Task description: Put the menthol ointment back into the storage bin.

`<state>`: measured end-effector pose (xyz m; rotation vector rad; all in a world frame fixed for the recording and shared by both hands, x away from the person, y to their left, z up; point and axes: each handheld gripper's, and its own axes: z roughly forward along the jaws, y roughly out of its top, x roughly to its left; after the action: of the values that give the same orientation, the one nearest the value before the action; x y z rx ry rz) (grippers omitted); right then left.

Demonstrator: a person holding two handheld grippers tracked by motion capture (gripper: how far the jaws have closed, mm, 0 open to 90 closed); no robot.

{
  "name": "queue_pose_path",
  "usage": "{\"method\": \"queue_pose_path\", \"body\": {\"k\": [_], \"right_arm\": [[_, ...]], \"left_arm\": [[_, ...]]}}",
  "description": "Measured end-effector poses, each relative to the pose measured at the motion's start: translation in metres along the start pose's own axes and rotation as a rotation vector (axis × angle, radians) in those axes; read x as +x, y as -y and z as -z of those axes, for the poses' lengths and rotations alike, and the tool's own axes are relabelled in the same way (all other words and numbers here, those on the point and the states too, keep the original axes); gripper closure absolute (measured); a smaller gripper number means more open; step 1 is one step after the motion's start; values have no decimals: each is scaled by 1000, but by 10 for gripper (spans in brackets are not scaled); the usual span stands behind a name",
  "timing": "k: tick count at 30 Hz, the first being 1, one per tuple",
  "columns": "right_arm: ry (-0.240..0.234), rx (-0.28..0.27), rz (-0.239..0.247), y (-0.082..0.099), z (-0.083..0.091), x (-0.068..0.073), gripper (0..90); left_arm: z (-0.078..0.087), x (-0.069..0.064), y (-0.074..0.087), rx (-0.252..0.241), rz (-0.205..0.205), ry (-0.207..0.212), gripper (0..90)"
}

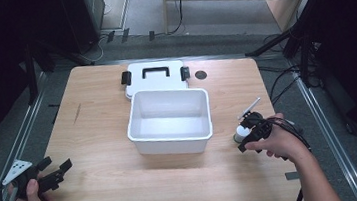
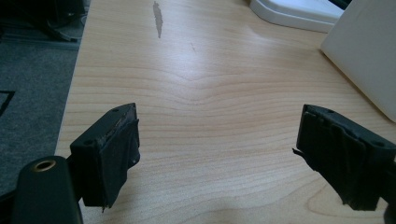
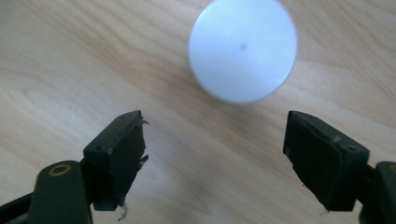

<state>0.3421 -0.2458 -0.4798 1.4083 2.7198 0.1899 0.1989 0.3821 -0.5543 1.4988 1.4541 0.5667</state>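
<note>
A small white round object (image 1: pixel 241 133) stands on the wooden table (image 1: pixel 104 178) right of a white open bin (image 1: pixel 171 142). My right gripper (image 1: pixel 248 133) hovers over it and points down, held by a hand. In the right gripper view the object's round top (image 3: pixel 243 49) lies just beyond the fingertips, and the right gripper (image 3: pixel 215 158) is open with bare wood between the jaws. At the table's front left corner my left gripper (image 1: pixel 58 164) is open and holds nothing; in its own view the left gripper (image 2: pixel 219 154) points across the wood toward the bin's wall (image 2: pixel 369 56).
The bin's white lid (image 1: pixel 139 82), with a black handle and two black clips, lies flat behind the bin. A small dark round hole (image 1: pixel 201 74) sits right of the lid. A dark streak (image 1: pixel 77 113) marks the wood at the left. Black stands and cables surround the table.
</note>
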Motion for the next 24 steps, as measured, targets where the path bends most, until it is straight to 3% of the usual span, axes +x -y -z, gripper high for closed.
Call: {"method": "queue_pose_path", "body": {"k": [1, 5, 18, 24], "right_arm": [[-7, -10, -26, -5, -1, -3, 275], [-9, -10, -45, -13, -3, -8, 329], [-9, -18, -49, -29, -4, -11, 420], [-31, -4, -43, -33, -5, -12, 484]], "left_arm": [[0, 0, 0, 0, -1, 2, 143], [0, 0, 0, 1, -2, 2, 143], [-1, 0, 0, 3, -5, 5, 143], [-1, 0, 0, 4, -3, 6, 143]]}}
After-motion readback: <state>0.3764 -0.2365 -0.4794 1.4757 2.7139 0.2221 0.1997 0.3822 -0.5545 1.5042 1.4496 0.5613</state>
